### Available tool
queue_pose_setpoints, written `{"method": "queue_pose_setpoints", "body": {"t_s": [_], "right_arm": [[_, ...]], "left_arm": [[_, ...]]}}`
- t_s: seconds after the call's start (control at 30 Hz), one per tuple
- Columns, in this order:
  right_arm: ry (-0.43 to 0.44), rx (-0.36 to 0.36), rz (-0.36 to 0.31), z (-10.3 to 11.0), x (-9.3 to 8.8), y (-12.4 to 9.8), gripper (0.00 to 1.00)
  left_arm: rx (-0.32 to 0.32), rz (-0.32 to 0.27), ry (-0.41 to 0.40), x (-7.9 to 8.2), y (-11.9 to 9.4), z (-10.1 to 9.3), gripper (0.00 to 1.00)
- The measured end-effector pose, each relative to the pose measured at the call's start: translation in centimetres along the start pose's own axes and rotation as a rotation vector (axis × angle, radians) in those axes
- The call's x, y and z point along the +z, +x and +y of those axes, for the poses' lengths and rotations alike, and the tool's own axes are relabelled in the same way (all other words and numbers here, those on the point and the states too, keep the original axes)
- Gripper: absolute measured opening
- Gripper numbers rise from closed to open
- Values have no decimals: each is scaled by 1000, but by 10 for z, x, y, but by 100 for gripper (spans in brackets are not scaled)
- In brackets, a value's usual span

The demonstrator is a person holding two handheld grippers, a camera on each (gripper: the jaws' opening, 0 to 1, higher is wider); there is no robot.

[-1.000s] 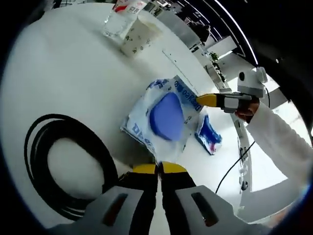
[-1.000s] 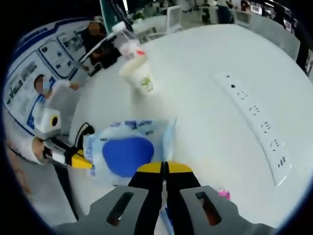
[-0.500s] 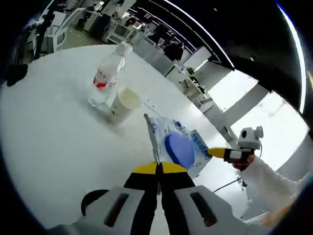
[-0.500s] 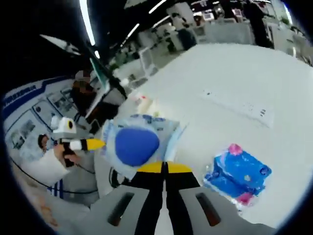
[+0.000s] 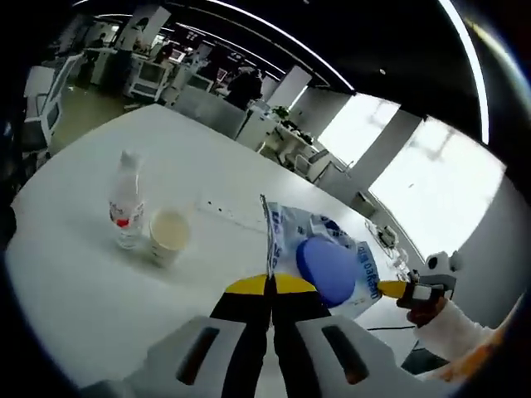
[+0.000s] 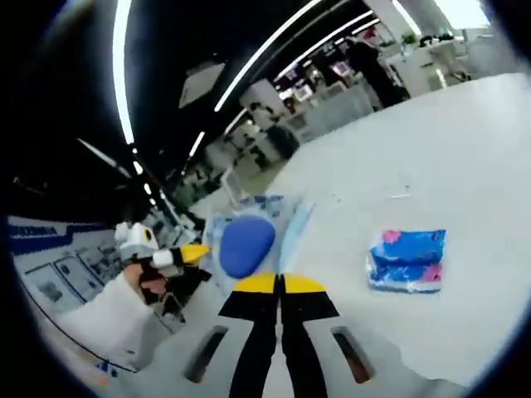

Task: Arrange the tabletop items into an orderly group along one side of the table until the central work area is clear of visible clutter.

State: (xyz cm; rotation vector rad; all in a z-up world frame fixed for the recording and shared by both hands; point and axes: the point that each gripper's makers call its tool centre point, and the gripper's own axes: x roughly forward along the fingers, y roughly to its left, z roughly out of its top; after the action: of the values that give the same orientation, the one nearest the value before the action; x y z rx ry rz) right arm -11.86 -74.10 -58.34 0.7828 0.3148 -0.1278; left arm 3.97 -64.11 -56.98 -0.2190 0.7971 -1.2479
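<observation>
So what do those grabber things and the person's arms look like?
Each gripper has two black jaws with yellow tips rising from grey, slotted mounts: the left gripper and the right gripper. Seen from across, the right gripper's handle has a yellow tip and a white top. The person wears a white long sleeve.

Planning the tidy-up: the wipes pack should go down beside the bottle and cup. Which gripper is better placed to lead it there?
Left, probably. Both grippers are shut on the wipes pack, but the left gripper faces the bottle and cup, while the right gripper faces the tissue pack.
</observation>
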Motion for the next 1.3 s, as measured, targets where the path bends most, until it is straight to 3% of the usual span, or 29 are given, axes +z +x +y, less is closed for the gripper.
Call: {"method": "queue_pose_setpoints", "body": {"t_s": [0.13, 0.37, 0.53, 0.6, 0.8, 1.0, 1.2, 1.3], "right_arm": [[7, -1, 17, -1, -11, -3, 0], [-7, -11, -5, -2, -1, -1, 0], [-87, -67, 57, -14, -14, 14, 0], [-74, -69, 67, -17, -18, 22, 0], [-85, -148, 124, -38, -27, 46, 0], [-153, -200, 188, -55, -24, 75, 0], [-132, -241, 227, -75, -26, 87, 0], [-133, -267, 241, -83, -28, 90, 0]], "left_arm": [[-5, -1, 20, 2, 0, -5, 0], [12, 13, 42, -3, 2, 0, 0], [48, 38, 56, -6, 10, 13, 0], [87, 73, 109, -10, 14, 23, 0], [137, 105, 147, -13, 28, 39, 0], [218, 168, 289, -9, 48, 59, 0], [263, 288, 489, -17, 70, 70, 0], [266, 294, 452, -21, 86, 76, 0]]}}
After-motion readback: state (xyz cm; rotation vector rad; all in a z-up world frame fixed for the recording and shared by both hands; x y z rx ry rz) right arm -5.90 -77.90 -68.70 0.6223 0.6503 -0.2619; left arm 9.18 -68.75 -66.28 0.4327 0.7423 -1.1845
